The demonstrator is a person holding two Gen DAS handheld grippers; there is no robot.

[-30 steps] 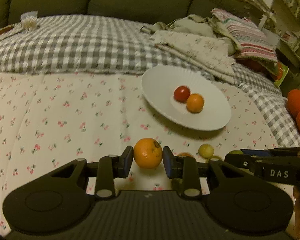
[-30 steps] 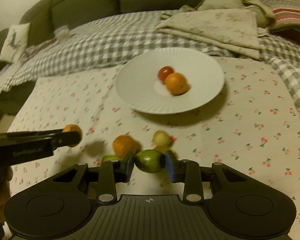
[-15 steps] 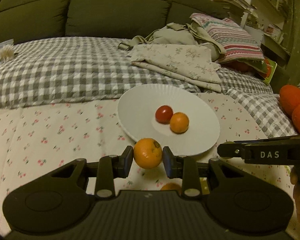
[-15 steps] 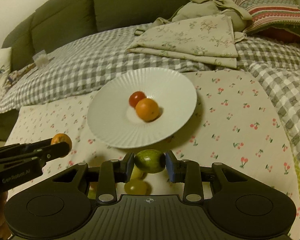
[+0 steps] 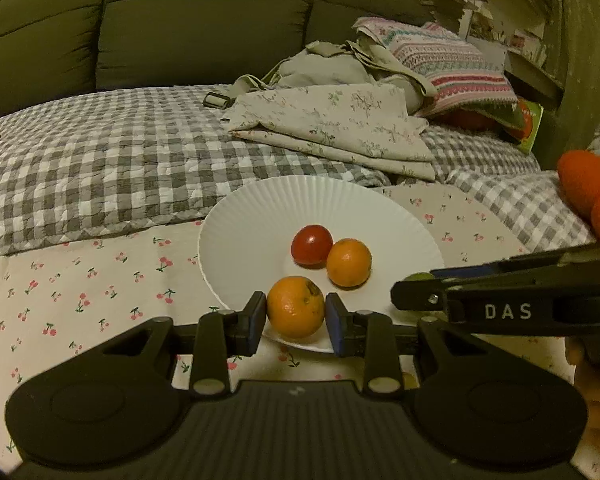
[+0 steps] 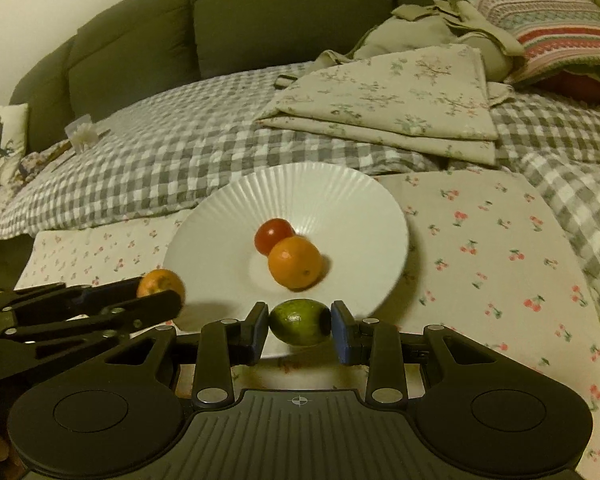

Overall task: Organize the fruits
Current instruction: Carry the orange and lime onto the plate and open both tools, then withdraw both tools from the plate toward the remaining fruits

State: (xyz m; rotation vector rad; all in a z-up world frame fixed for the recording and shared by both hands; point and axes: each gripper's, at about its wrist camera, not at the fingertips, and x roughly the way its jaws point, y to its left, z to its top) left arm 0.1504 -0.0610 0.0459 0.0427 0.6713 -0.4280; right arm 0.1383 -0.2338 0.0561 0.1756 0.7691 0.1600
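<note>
Gripped between the blue pads of the left gripper (image 5: pixel 296 318), an orange (image 5: pixel 296 307) is being held over the near rim of a white ribbed plate (image 5: pixel 256 220), as seen from the left wrist. On that plate a red fruit (image 5: pixel 311 244) and a second orange (image 5: pixel 348 262) are lying together, touching. The plate is being borne by a cherry-print cloth (image 5: pixel 80 280), beyond which a grey checked quilt (image 5: pixel 100 160), folded floral linen (image 5: pixel 332 124) and a green sofa back (image 5: pixel 180 32) are being shown. At the right, the right gripper (image 5: pixel 414 286) is being seen from the side, with a sliver of green fruit at its tip. From the right wrist, a green lime-like fruit (image 6: pixel 299 322) is being clamped between the fingers of the right gripper (image 6: pixel 300 330), just at the plate's (image 6: pixel 220 240) near edge. The red fruit (image 6: pixel 273 234) and the loose orange (image 6: pixel 295 262) are being seen in the plate's middle. At the left, the left gripper (image 6: pixel 162 294) is being seen side-on, closed on its orange (image 6: pixel 159 282), beside the plate's left rim.
</note>
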